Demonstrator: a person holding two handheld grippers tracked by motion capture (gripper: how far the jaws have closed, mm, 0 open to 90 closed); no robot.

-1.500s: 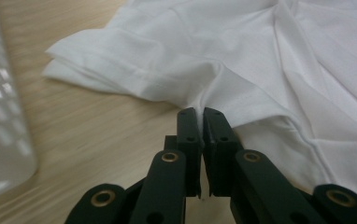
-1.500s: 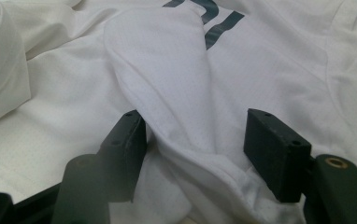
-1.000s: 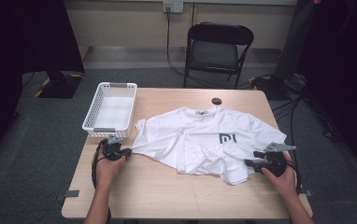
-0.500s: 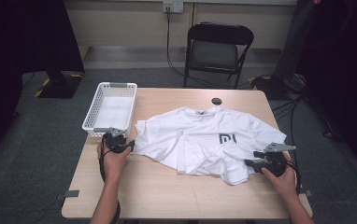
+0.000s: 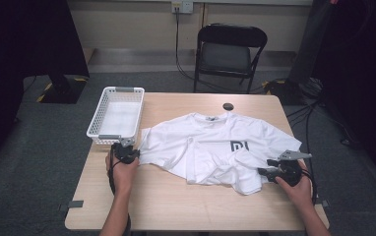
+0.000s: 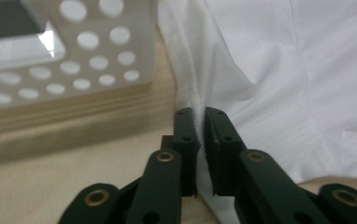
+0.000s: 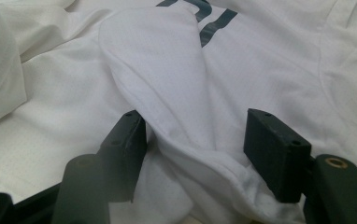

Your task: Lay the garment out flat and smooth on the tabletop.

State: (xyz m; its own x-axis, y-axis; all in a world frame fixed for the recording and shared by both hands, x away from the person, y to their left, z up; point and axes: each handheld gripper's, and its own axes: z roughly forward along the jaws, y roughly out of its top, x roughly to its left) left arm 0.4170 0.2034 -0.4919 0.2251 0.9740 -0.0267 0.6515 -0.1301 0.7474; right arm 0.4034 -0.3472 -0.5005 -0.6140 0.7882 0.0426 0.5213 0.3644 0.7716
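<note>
A white T-shirt with a dark logo lies crumpled on the wooden table. My left gripper is at the shirt's left sleeve edge. Its jaws are shut on the white T-shirt's hem, with a thin strip of cloth pinched between them. My right gripper is at the shirt's lower right corner. In the right gripper view it stands open, its jaws on either side of a raised fold of the shirt.
A white perforated basket stands at the table's left, just beyond my left gripper, and its wall is close. A small black round object lies at the far edge. A black folding chair stands behind the table.
My left gripper has moved forward and to the right, up to the shirt's left sleeve edge, and now pinches it. The right gripper has stayed in place.
</note>
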